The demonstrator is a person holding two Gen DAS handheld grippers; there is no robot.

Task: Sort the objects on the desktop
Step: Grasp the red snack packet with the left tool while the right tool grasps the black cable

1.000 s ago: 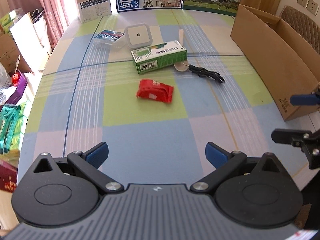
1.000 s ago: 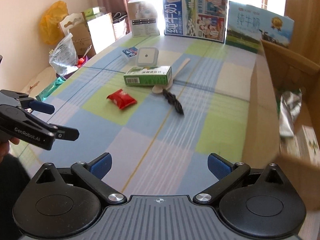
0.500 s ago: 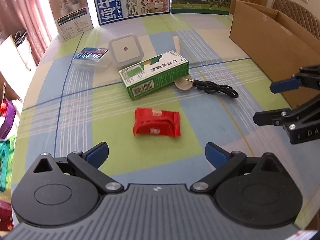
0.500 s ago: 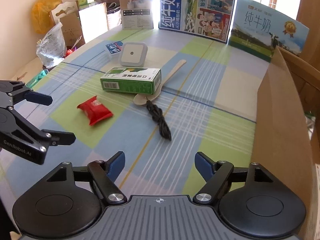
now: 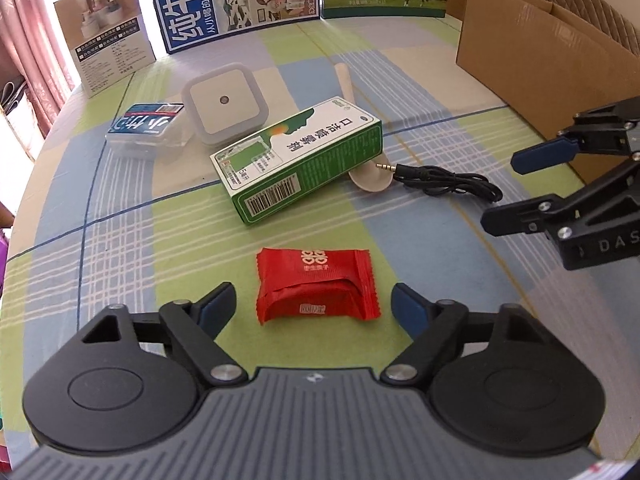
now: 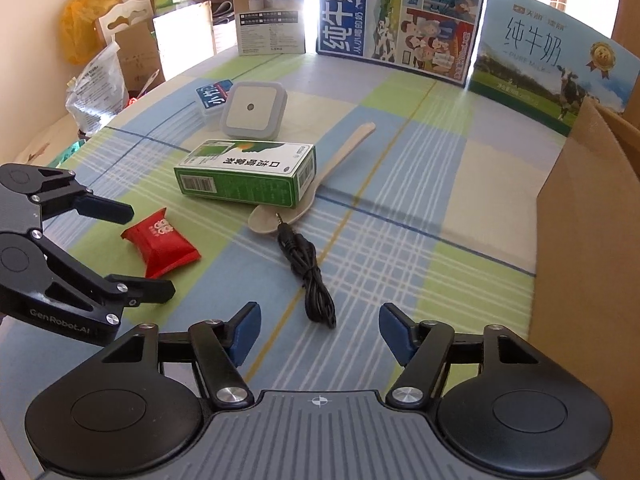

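Note:
A red snack packet (image 5: 316,285) lies on the checked tablecloth, flanked by the fingers of my open left gripper (image 5: 314,308), which touch nothing. The same packet (image 6: 162,242) shows in the right wrist view with the left gripper (image 6: 140,250) around it. My right gripper (image 6: 319,334) stands open just short of the near end of a coiled black audio cable (image 6: 309,276). Beyond lie a green and white carton (image 5: 300,160), a beige spoon (image 5: 370,178) partly under it, a white square night light (image 5: 224,104) and a small clear box with a blue label (image 5: 146,130).
An open cardboard box (image 5: 532,60) stands at the right edge of the table, its wall (image 6: 588,240) close beside my right gripper. Milk cartons and a product box (image 5: 106,28) line the far edge. Bags and boxes crowd the floor at left (image 6: 100,64).
Both grippers have moved forward over the table. The left has come up to the red packet, which now lies between its fingers; the right has closed in on the black cable.

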